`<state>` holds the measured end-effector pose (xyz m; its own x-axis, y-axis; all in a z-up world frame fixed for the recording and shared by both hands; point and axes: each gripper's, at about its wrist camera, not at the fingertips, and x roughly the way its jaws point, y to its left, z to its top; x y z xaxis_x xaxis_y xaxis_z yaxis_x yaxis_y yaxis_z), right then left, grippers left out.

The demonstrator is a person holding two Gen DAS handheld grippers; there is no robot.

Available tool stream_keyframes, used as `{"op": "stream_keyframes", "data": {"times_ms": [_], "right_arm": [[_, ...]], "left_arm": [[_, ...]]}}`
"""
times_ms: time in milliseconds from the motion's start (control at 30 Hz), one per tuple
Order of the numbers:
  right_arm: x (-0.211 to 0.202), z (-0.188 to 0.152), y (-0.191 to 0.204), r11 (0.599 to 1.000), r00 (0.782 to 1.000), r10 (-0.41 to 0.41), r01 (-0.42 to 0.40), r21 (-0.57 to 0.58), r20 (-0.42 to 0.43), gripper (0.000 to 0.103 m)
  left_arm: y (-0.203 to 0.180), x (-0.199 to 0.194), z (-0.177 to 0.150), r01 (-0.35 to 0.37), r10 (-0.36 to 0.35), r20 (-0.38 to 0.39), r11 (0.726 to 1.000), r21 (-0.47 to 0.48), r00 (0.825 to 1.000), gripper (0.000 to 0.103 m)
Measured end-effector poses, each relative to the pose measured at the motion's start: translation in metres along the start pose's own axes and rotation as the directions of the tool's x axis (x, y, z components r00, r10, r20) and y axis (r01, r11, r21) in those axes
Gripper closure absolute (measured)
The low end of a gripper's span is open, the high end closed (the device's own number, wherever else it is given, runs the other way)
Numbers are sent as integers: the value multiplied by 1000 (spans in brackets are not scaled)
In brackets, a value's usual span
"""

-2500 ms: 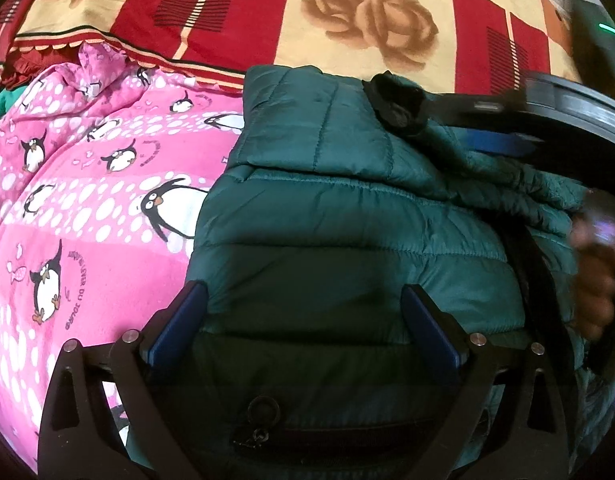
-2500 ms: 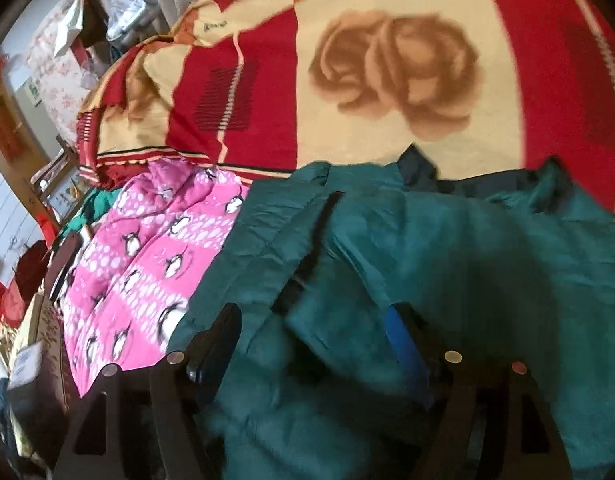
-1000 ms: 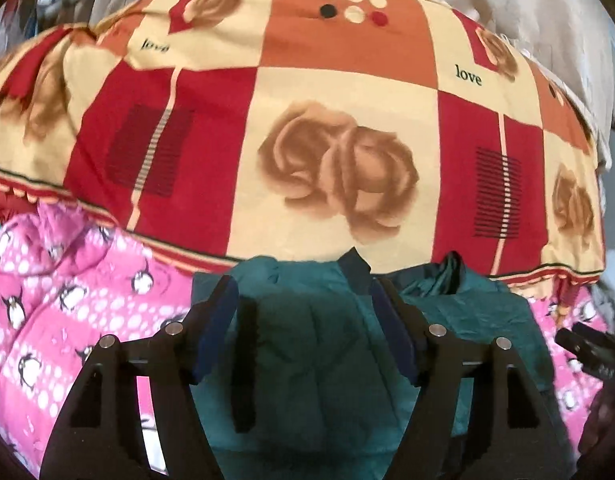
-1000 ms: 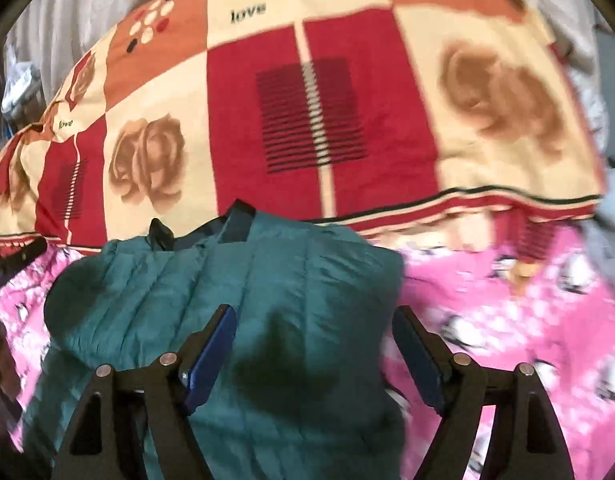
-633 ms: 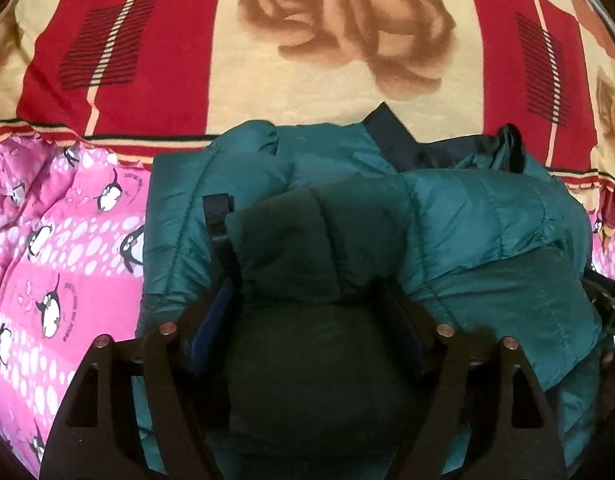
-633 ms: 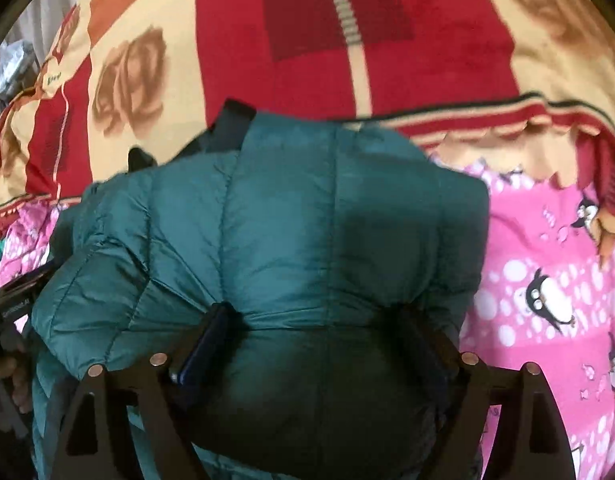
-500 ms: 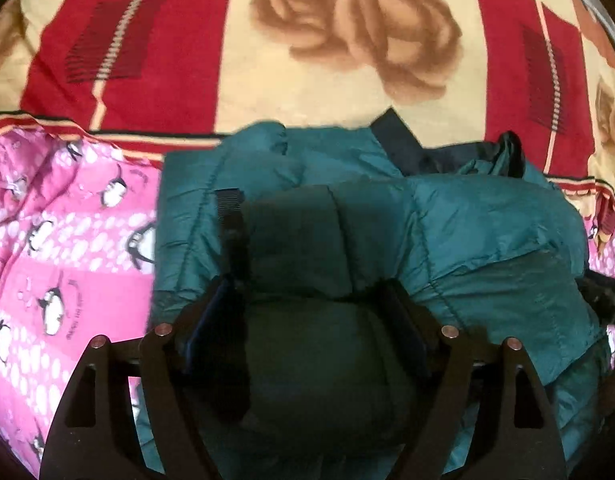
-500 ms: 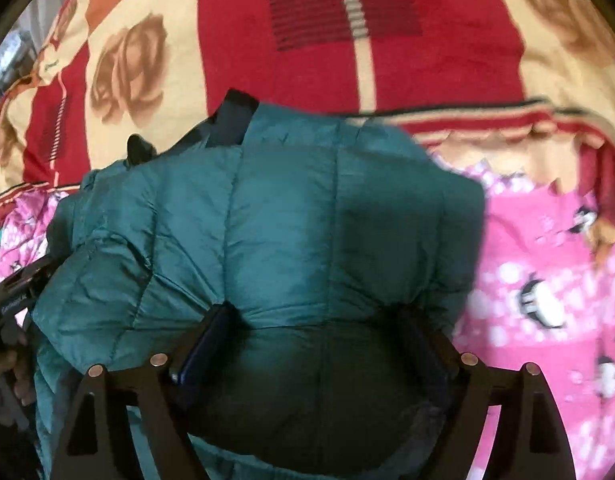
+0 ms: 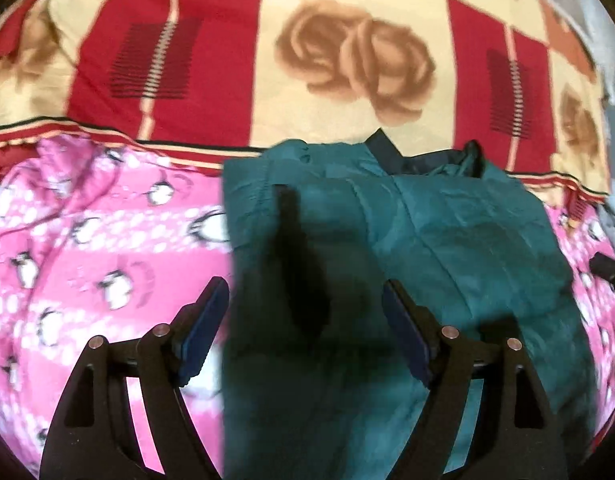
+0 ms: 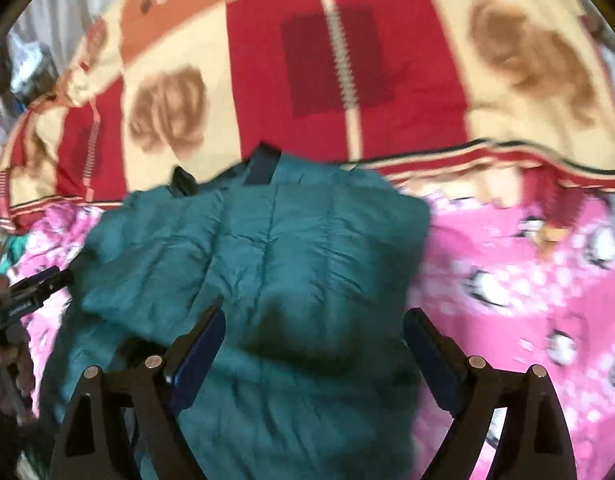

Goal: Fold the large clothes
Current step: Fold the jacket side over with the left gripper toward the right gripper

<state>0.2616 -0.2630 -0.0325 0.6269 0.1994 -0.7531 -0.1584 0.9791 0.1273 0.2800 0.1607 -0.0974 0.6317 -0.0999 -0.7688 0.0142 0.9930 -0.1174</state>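
Red and cream rose blanket (image 9: 347,60) fills the far side, beyond both sets of fingers. Pink penguin sheet (image 9: 87,248) lies nearer, running under the left gripper's left finger and the right gripper's right finger. Green jacket (image 9: 387,248) folded flat on the sheet, ahead of and between the fingers in both views. Left gripper (image 9: 305,330) spread wide, holding nothing. Right gripper (image 10: 313,356) likewise spread, empty.
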Motion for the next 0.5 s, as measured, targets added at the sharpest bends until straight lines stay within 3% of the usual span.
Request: {"op": "stream_keyframes", "data": {"times_ms": [167,300,400,500], "right_arm": [[-66,-76,-12,998,998,20,-23,-53,-58,13],[-87,-134,-14,998,995,64,-65,-11,-82,13],[-90,-176,-18,994,989,106,-104,20,-106,13],[-78,-206,-20,993,985,110,-103,63,-136,13]], "left_arm": [[22,-68,-46,34,-35,21,998,48,999,24],[30,-98,-92,24,-26,25,996,82,999,24],[33,-106,-123,26,-28,24,995,97,999,24],[40,-105,-150,72,-71,-26,996,60,997,24]]}}
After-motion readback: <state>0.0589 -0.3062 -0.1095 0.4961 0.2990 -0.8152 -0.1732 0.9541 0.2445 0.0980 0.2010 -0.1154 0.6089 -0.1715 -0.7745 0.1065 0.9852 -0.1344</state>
